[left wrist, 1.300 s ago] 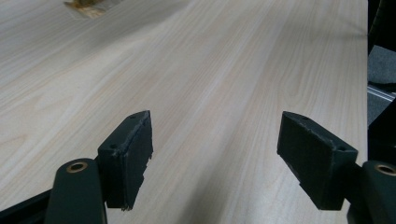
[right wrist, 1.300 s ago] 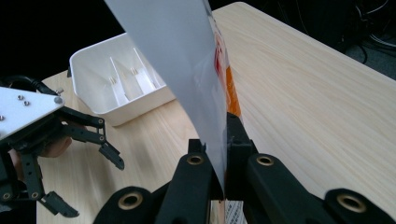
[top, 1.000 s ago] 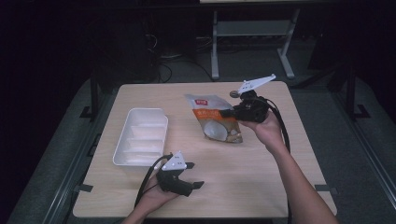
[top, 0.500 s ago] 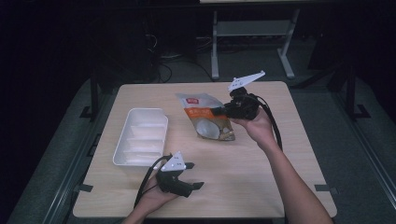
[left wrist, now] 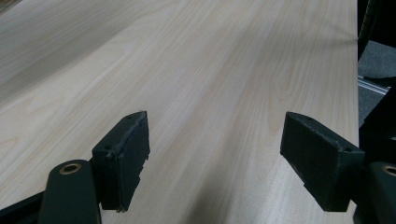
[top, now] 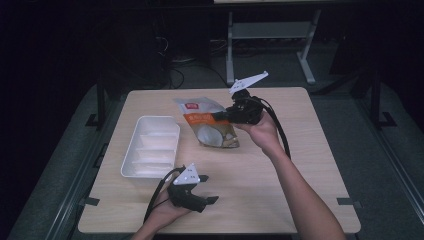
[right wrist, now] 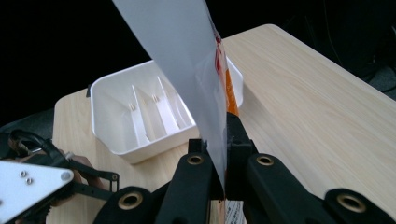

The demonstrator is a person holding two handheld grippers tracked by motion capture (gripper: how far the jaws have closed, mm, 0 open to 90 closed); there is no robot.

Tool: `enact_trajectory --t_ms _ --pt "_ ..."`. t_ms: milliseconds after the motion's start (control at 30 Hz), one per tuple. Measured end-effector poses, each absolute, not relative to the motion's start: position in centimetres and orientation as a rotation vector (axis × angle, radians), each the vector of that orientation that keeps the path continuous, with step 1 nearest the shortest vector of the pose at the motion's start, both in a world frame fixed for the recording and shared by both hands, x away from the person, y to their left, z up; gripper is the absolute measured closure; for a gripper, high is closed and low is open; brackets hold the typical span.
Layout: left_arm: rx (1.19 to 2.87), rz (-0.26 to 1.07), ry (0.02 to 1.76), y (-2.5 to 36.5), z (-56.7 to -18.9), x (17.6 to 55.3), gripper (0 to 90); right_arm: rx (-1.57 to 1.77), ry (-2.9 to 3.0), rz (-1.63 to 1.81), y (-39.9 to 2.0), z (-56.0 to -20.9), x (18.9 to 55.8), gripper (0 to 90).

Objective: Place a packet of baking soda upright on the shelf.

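An orange and white snack bag (top: 209, 126) hangs above the table, pinched at its right edge by my right gripper (top: 223, 116). In the right gripper view the bag (right wrist: 187, 65) rises edge-on from between the closed jaws of that gripper (right wrist: 222, 144). My left gripper (top: 207, 189) rests on the table near the front edge, held in a hand, its jaws pointing right. Its own view shows the left gripper (left wrist: 215, 154) open, with bare wood between the pads (left wrist: 126, 154).
A white tray (top: 129, 160) with dividers sits on the left part of the wooden table (top: 300, 170), close to the bag's left side. The tray (right wrist: 112, 107) looks empty. Cables trail from both grippers. Dark floor and a metal frame lie beyond the far edge.
My right gripper has carried the bag leftward and slightly up, towards the tray. The left gripper has stayed in place.
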State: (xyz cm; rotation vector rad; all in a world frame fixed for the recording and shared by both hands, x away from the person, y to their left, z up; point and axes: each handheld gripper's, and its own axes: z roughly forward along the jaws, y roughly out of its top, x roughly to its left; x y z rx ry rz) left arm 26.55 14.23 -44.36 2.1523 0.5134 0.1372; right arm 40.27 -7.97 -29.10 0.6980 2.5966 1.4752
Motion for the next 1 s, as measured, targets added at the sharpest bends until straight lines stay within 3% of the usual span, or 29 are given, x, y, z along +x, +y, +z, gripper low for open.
enact_trajectory --t_ms 1000 --pt "2.170 0.130 0.487 14.5 -44.4 26.6 23.6 0.592 2.646 1.533 -0.1 -27.7 42.4 89.6"
